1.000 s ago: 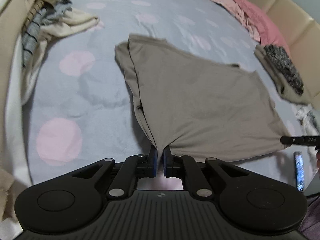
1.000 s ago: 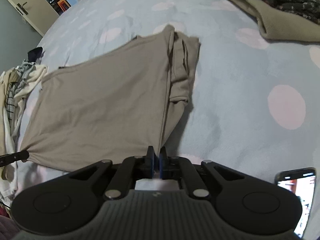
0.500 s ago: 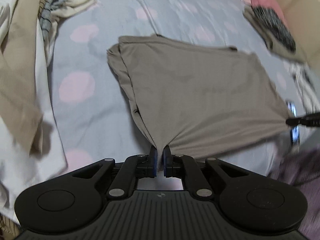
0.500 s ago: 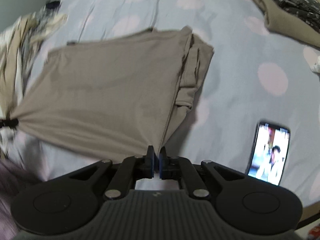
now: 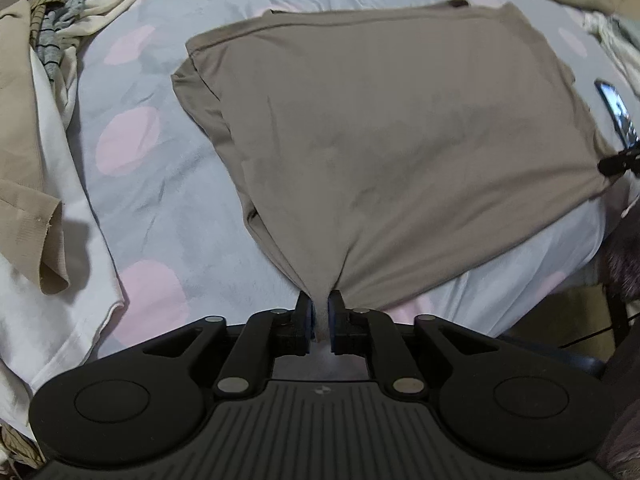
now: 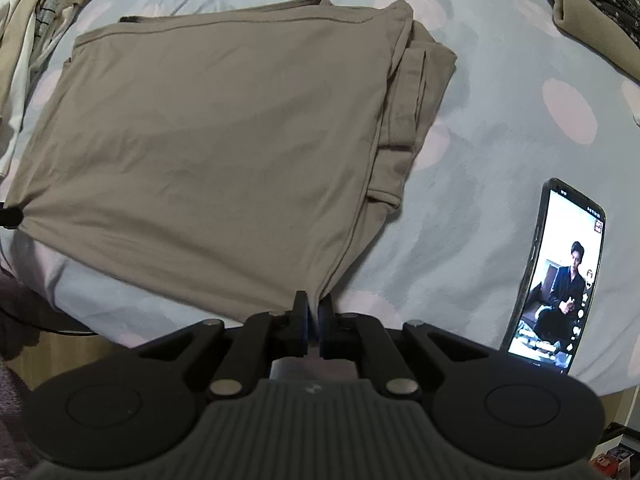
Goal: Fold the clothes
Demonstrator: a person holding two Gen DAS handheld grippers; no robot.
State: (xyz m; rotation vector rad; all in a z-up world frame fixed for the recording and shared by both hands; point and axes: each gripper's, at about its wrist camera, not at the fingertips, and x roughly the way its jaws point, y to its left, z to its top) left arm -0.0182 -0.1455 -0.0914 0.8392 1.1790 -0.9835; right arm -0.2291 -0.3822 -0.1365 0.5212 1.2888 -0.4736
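Observation:
A taupe shirt (image 5: 400, 140) lies folded in half on the blue, pink-dotted bed sheet (image 5: 160, 220), its sleeves tucked along one side (image 6: 416, 112). My left gripper (image 5: 319, 308) pinches one near corner; its jaws are opening, and the cloth still runs taut between the pads. The other near corner is in my right gripper (image 6: 314, 308), which is shut on it. Each gripper's tip shows in the other's view: the right one (image 5: 616, 164) and the left one (image 6: 10, 218). The shirt's (image 6: 220, 140) near hem hangs just past the bed's front edge.
A heap of white, beige and striped clothes (image 5: 36, 120) lies left of the shirt. A lit phone (image 6: 560, 276) rests on the sheet to the right. Folded olive and camouflage garments (image 6: 592, 0) sit at the far right.
Both grippers have drawn the shirt toward the bed's front edge and rolled, so it fills more of each view. The left jaws have parted slightly.

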